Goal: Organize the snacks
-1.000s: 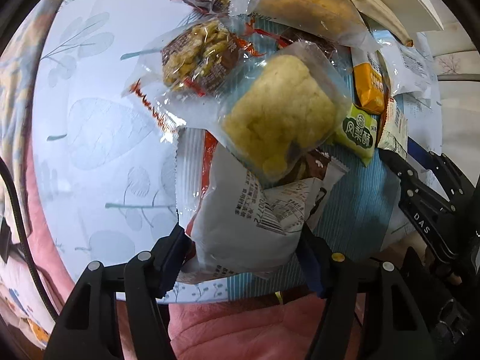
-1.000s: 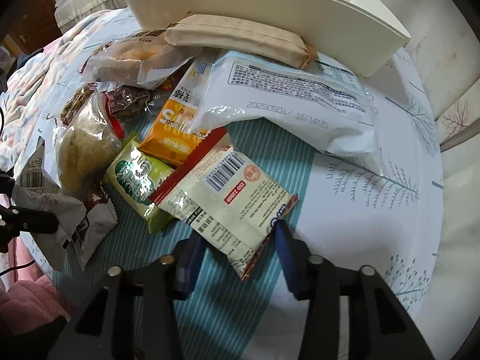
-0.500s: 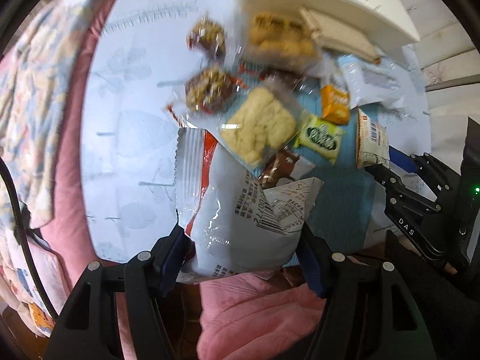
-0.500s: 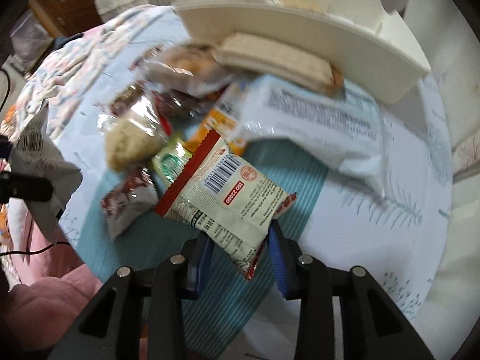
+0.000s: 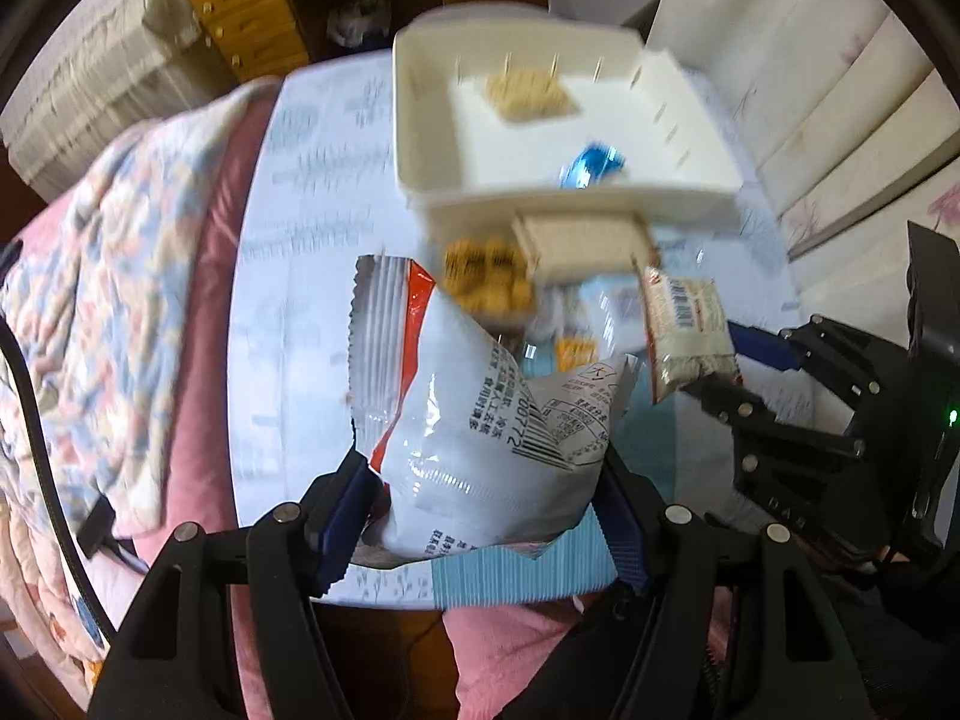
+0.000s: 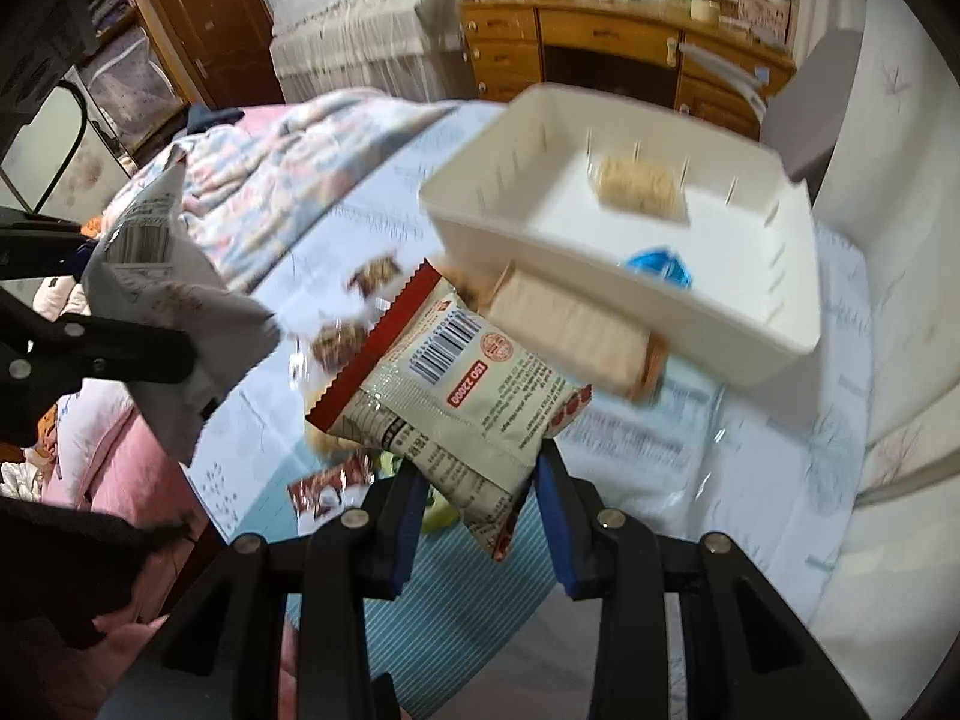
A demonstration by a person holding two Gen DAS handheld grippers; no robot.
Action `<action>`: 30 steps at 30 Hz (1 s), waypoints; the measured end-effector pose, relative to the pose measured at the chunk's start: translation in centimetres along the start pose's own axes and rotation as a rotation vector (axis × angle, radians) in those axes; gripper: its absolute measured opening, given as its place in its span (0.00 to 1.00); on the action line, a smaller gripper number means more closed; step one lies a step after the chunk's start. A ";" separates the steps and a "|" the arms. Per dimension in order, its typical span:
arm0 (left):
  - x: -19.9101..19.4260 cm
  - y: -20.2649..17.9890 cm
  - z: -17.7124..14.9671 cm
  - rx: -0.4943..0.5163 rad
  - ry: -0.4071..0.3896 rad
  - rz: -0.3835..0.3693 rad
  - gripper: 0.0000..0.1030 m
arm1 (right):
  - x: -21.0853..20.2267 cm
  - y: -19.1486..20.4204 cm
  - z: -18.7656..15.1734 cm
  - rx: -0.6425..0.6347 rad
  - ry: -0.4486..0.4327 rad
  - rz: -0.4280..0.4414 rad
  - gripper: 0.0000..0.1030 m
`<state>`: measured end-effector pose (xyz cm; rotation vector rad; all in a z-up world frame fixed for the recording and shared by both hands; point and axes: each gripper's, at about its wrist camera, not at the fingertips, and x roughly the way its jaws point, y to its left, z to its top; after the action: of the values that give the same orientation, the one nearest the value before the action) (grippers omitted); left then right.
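Left gripper (image 5: 480, 510) clamps one white bag (image 5: 480, 414) above the table (image 5: 300, 300); right gripper (image 6: 474, 480) clamps one beige packet (image 6: 456, 396). One white bin (image 6: 750, 324) behind holds two snacks.

The right gripper (image 6: 477, 495) clamps a beige barcode-printed snack packet (image 6: 447, 384) above the table (image 6: 780, 480). Beyond it, the white bin (image 6: 600, 294) contains a crumbly bar (image 6: 639, 187) and blue wrapper (image 6: 660, 264). Far left, the left gripper (image 6: 90, 348) grips a white bag (image 6: 168, 312).
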<state>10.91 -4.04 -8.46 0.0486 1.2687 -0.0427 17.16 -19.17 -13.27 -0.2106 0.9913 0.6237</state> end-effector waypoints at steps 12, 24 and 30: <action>-2.9 -1.3 8.0 0.017 -0.151 -0.019 0.65 | -3.1 -4.3 4.6 0.083 -0.151 -0.031 0.30; 0.4 -0.5 14.3 -0.056 -0.289 -0.139 0.67 | -1.6 -8.3 5.1 0.216 -0.111 -0.045 0.24; 2.5 0.1 15.1 -0.112 -0.315 -0.156 0.84 | -1.2 -9.1 4.2 0.268 -0.085 -0.039 0.24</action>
<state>26.06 -4.82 -6.35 -0.1494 0.9557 -0.1096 24.99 -25.18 -10.97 0.0333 0.9756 0.4543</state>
